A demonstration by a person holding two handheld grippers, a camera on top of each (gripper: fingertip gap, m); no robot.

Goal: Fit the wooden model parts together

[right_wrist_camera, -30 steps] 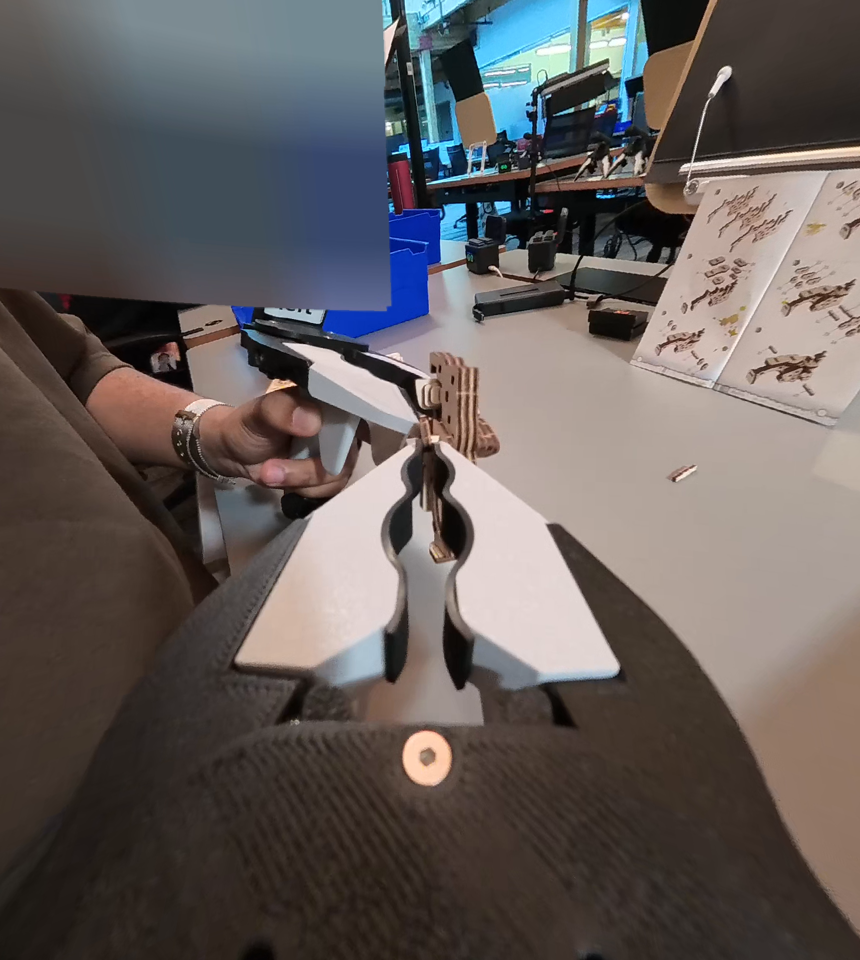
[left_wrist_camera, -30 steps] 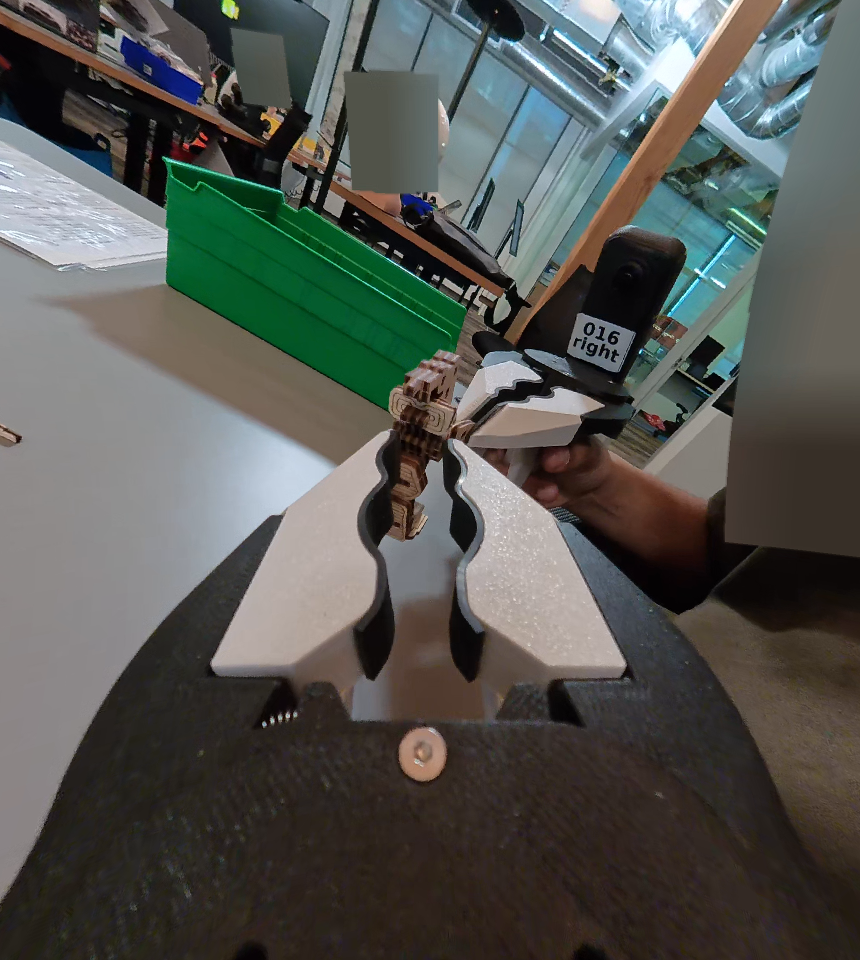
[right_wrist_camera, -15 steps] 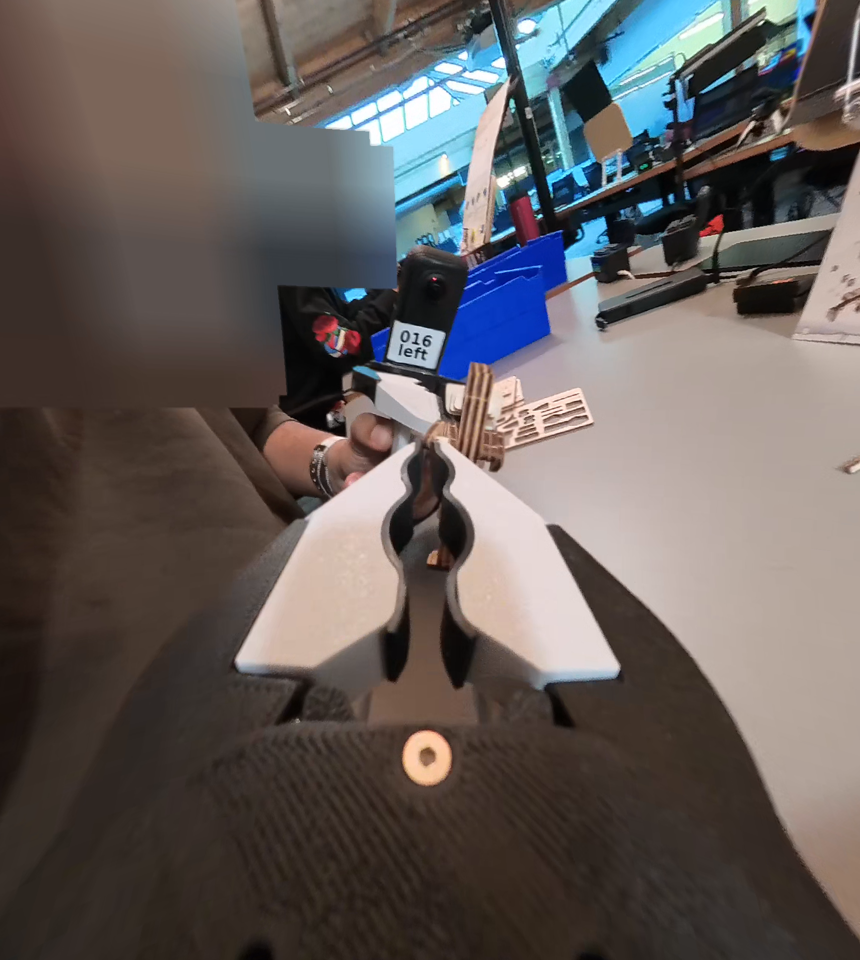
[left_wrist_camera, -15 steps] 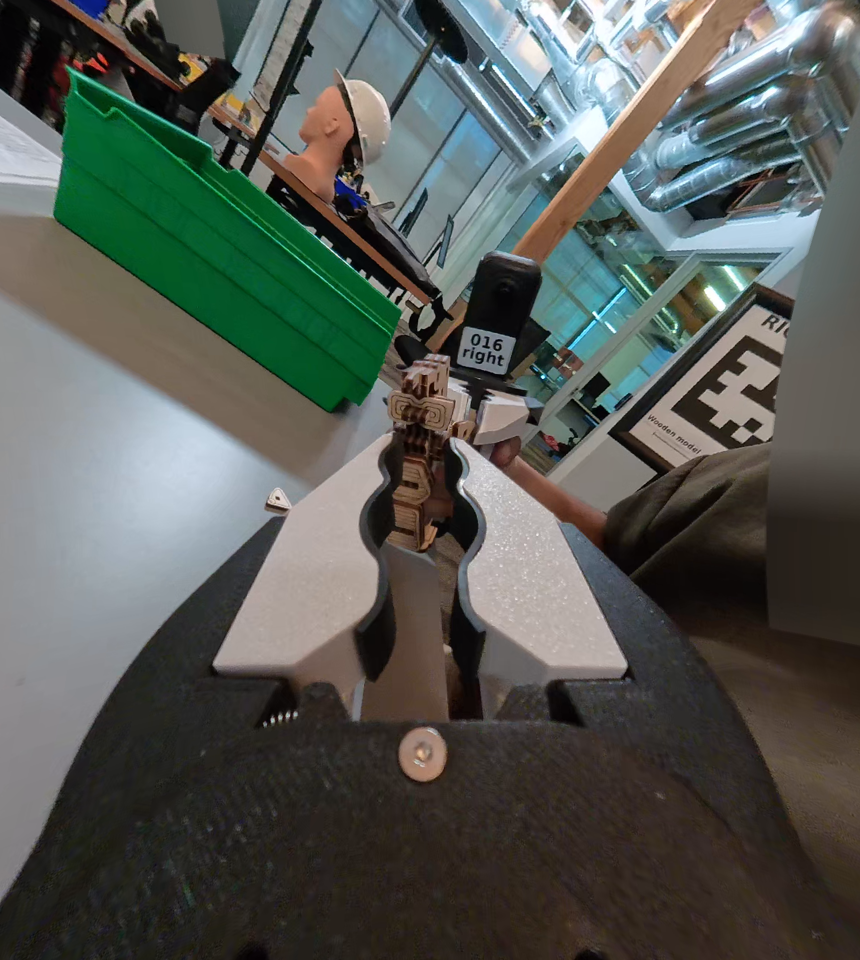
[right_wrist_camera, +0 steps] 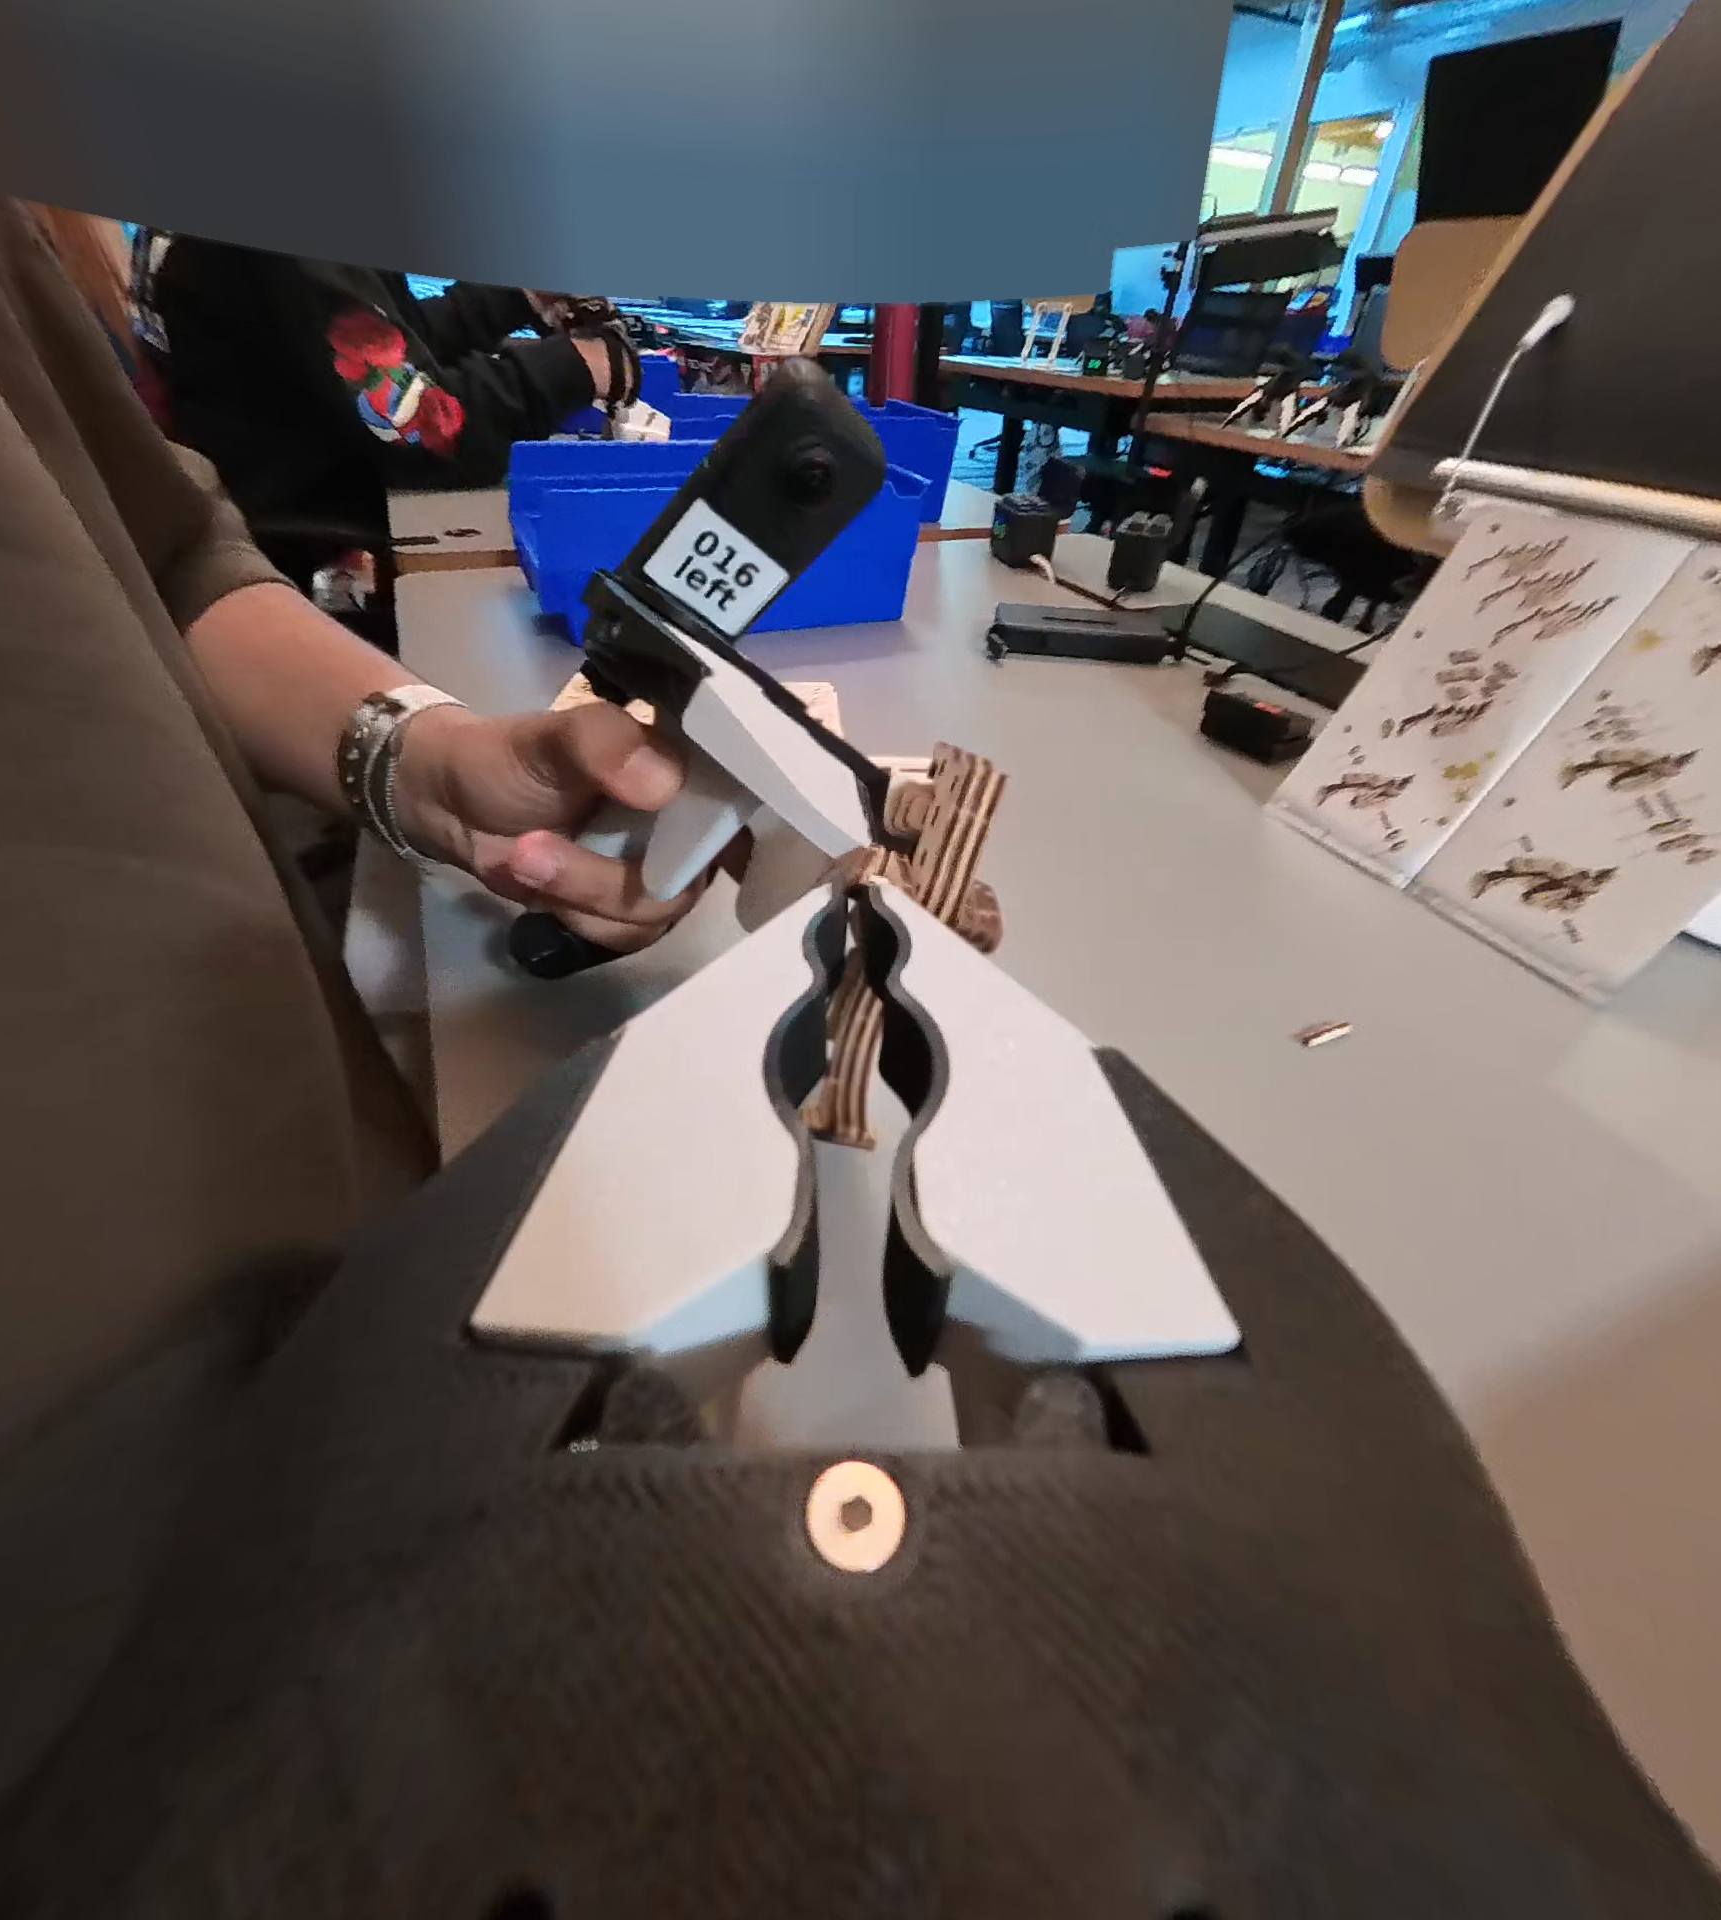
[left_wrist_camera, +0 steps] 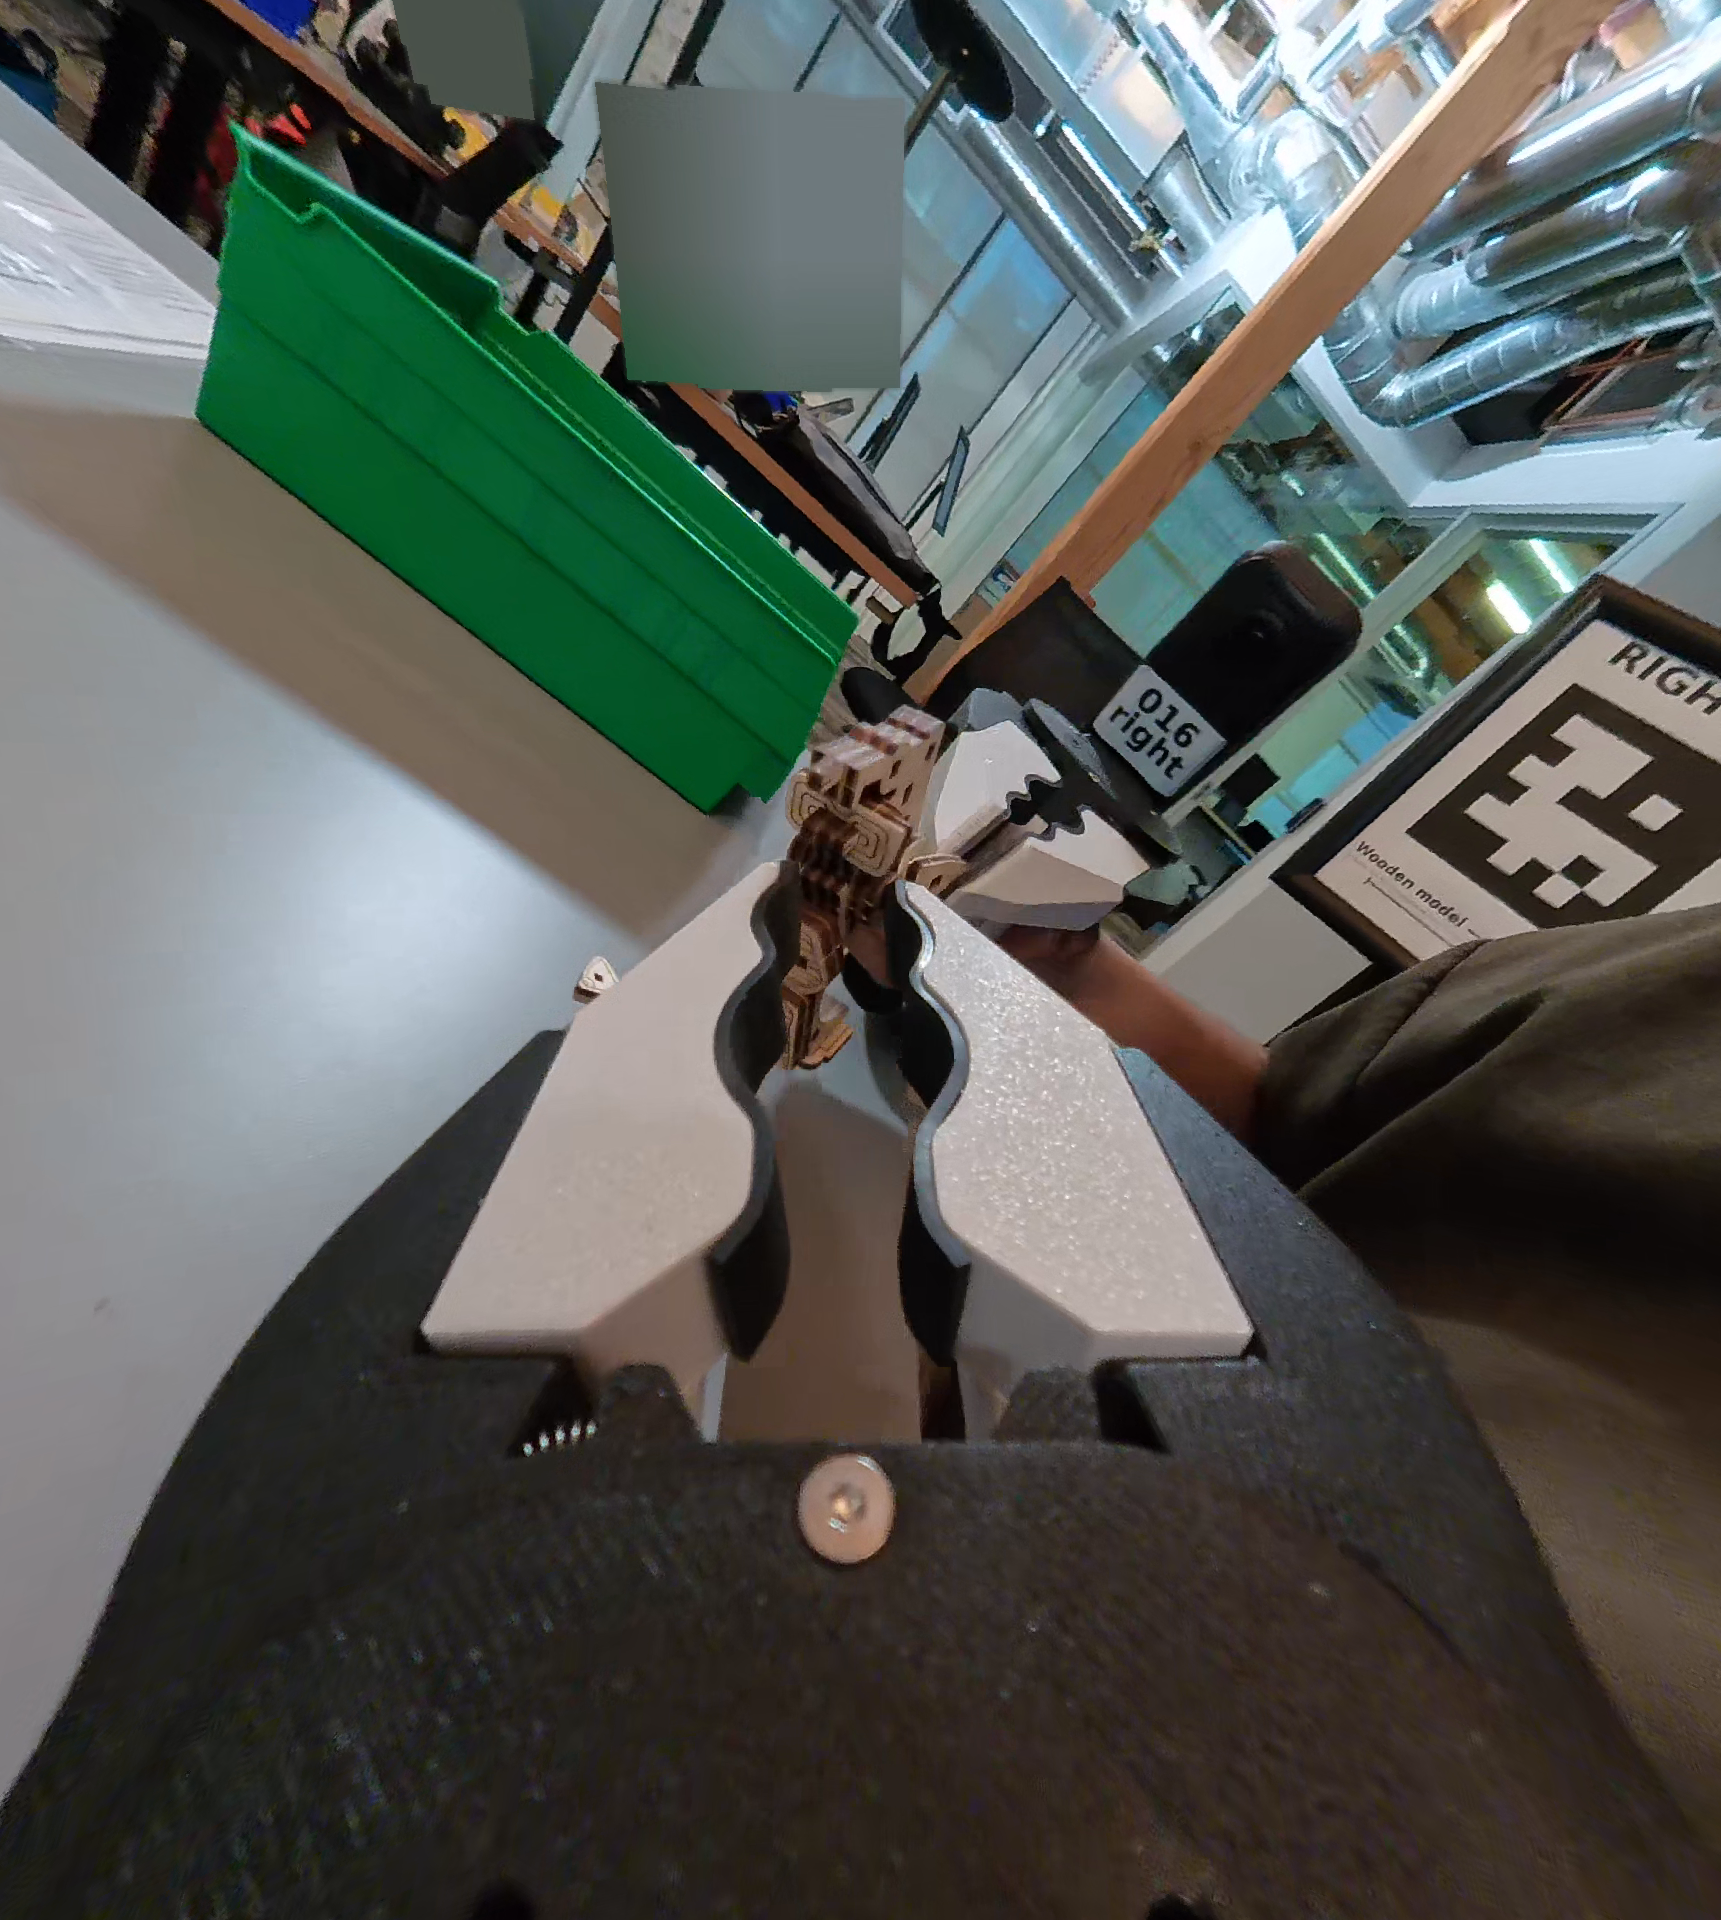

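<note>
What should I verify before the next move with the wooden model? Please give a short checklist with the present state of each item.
1. Left tongs closed on the wooden model: ok.
2. Right tongs closed on the wooden model: ok; a layered wooden part sits between their fingers.
3. Both tongs meet at the same assembly, held above the table: ok.
4. Joint between the parts fully seated: cannot tell, the fingers hide it.
5. Loose wooden piece on the table, clear of the tongs: ok.
6. Instruction sheets in sight: ok.
</note>
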